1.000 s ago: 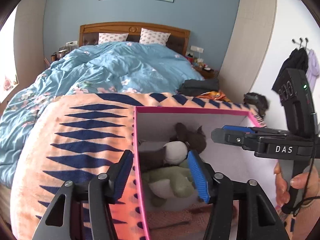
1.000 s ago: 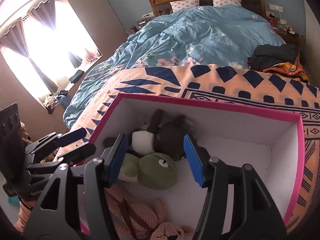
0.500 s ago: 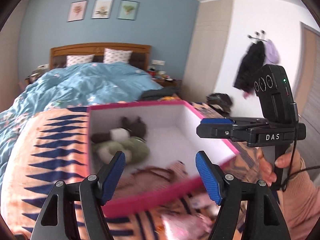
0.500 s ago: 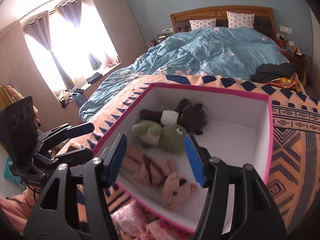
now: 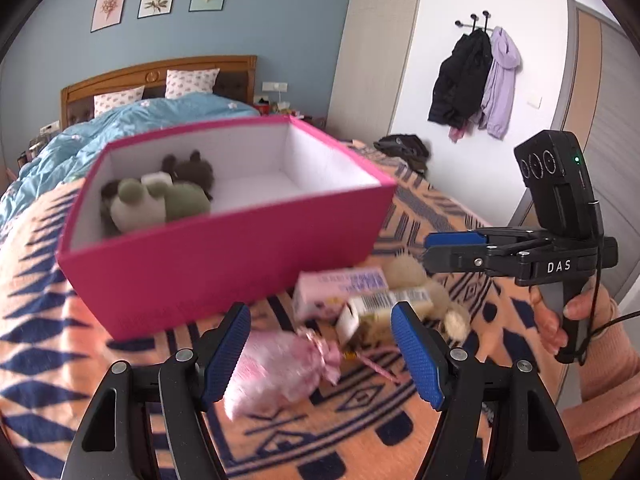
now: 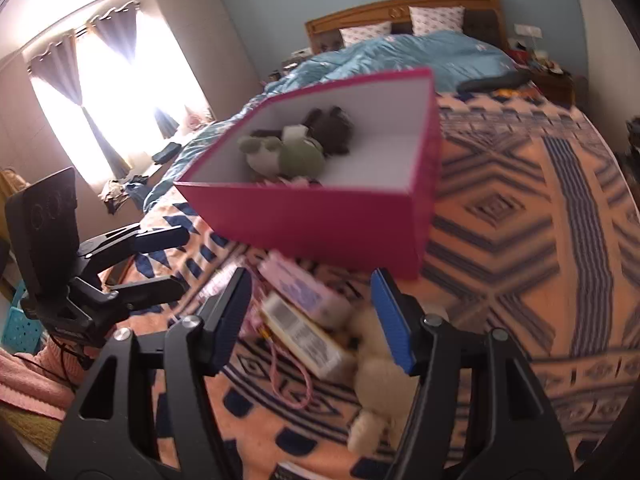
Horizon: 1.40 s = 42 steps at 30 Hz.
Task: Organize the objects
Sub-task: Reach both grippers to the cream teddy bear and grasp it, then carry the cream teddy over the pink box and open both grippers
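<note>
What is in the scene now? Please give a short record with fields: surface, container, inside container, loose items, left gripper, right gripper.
surface: patterned blanket on a bed
container: pink box, open top
inside container: green soft toy and dark soft toy
loose items: pink carton, yellow carton, pink pouch, cream soft toy, all outside the box
left gripper: open, holds nothing
right gripper: open, holds nothing
</note>
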Available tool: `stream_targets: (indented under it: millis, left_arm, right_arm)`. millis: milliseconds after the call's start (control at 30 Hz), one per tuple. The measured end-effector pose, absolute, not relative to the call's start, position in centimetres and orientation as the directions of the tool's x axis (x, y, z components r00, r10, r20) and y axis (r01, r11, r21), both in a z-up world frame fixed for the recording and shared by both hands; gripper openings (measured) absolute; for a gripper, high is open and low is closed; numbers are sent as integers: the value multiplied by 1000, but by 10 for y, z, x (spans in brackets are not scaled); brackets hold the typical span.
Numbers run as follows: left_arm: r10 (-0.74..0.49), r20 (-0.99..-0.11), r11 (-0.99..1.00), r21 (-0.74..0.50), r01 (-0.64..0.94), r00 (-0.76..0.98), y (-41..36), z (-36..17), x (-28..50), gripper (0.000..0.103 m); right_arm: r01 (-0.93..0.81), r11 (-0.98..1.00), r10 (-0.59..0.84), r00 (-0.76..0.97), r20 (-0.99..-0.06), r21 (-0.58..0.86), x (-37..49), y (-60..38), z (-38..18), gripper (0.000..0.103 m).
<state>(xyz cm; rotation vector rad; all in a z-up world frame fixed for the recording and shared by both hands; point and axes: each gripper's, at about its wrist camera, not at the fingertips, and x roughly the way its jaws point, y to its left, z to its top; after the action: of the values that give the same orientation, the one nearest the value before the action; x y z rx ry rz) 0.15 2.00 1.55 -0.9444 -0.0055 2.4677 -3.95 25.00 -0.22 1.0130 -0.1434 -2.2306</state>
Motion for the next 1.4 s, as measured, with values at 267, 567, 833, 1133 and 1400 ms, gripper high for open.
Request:
stream_targets:
  millis: [267,567,833,1133,1400]
  left_arm:
    - [478,-673,-857,-216,-468,-564,43,-10,12,74]
    - [502,-682,-837,-228,-498,-531,65,-10,9,74]
    - [533,-680,-815,-251,-523,-504,73,-4,3,74]
    - [633,-630,-740,-319,-593,-451,85,15,1,74]
    - [680,-574,-710,-361,-605,-456,86,44,-19,63]
  right_arm:
    - [384,-833,-549,-473,-690,399,-36,288,-45,64]
    - [415,-827,-547,-437,-714,380,-58,278,-56,63]
    - [450,-807,-567,-406,-716,384,-61,271,-60,46]
    - [474,-783,-615,-491,-617,402,-41,286,-11,46]
    - [597,-716,-681,-485,-549,362,-46,253,37,46]
